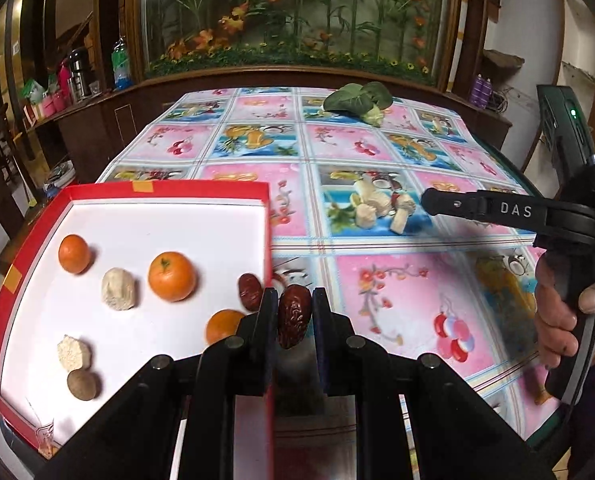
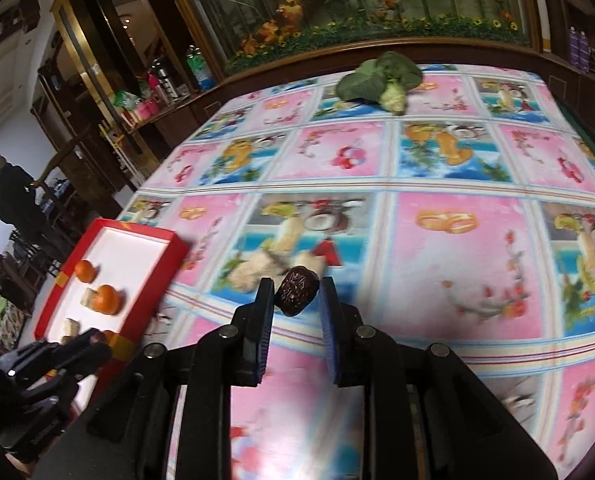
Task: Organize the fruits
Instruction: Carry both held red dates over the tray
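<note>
Left gripper [image 1: 293, 312] clamps a red date [image 1: 293, 320] upright, just over the right rim of the red tray [image 1: 29, 256]. Inside the tray: three oranges [image 1: 172, 276], another date [image 1: 250, 291].

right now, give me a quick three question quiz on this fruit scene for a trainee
1. True or false: the left tongs are empty.
2. What do the right tongs hold: A an orange, B a dark wrinkled dried date, C the leafy green vegetable?
3. How many round orange tangerines lie in the shallow red-rimmed white box?

Key: 1 false, they grip a wrinkled red dried date. 2 B. 3 three.
</note>
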